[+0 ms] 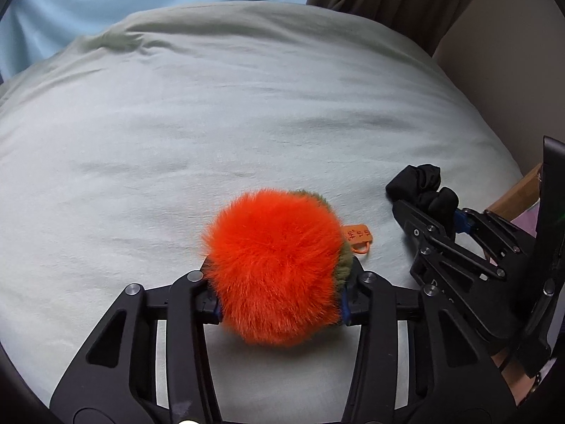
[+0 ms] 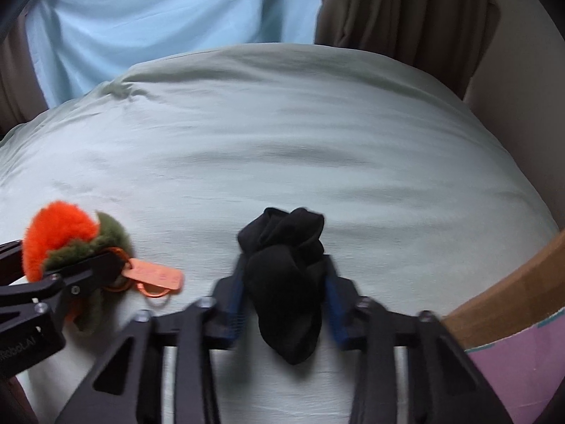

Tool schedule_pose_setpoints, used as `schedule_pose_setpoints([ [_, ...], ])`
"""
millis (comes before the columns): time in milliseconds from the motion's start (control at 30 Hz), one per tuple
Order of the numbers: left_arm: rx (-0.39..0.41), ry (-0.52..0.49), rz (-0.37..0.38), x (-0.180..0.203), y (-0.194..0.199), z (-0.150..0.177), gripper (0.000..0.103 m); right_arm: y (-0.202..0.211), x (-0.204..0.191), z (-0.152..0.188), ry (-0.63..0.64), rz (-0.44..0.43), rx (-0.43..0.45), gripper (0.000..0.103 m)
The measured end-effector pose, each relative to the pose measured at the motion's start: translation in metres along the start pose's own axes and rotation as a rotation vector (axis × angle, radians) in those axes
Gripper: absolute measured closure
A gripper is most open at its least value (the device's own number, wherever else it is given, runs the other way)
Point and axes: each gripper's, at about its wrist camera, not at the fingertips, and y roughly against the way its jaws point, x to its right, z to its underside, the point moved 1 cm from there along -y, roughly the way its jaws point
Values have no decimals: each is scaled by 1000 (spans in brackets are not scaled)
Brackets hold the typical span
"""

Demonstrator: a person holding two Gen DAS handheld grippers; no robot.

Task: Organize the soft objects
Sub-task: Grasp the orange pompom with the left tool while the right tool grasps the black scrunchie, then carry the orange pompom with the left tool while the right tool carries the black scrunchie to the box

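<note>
My left gripper (image 1: pixel 280 293) is shut on a fluffy orange pom-pom toy (image 1: pixel 275 265) with an olive-green part and an orange tag (image 1: pixel 358 236), held just above the pale green bedsheet (image 1: pixel 229 123). The toy also shows at the left of the right wrist view (image 2: pixel 60 236), with the left gripper (image 2: pixel 79 275) clamped on it. My right gripper (image 2: pixel 284 293) is shut on a bunched black sock (image 2: pixel 286 275) over the sheet (image 2: pixel 282 141). In the left wrist view the right gripper (image 1: pixel 436 212) and the sock (image 1: pixel 418 183) are at the right.
A light blue curtain (image 2: pixel 159 17) and a brown curtain (image 2: pixel 406 7) hang behind the bed. A wooden bed edge (image 2: pixel 512 293) and pink-purple fabric (image 2: pixel 522 360) lie at the lower right. A beige wall (image 1: pixel 512 81) borders the bed's right side.
</note>
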Motion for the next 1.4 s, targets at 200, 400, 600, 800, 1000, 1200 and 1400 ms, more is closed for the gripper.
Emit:
schedule_pose_setpoints([
  [200, 28, -2, -13, 0, 20, -2, 62, 21, -8, -4, -5, -37, 18, 77],
  [400, 79, 15, -34, 0, 63, -14, 63, 60, -7, -19, -3, -59, 55, 77],
  [600, 114, 28, -76, 10, 125, -22, 63, 122, -4, -41, -24, -55, 104, 77],
  [800, 131, 66, -109, 27, 199, -27, 63, 199, 5, -60, -45, -76, 105, 77],
  [1000, 149, 95, -123, 54, 266, -32, 63, 271, 28, -75, -92, -101, 121, 77],
  [1200, 183, 91, -125, 98, 306, -41, 63, 321, 68, -83, -129, -121, 132, 77],
  [1400, 202, 85, -118, 165, 324, -47, 62, 356, 126, -87, -128, -140, 135, 77],
])
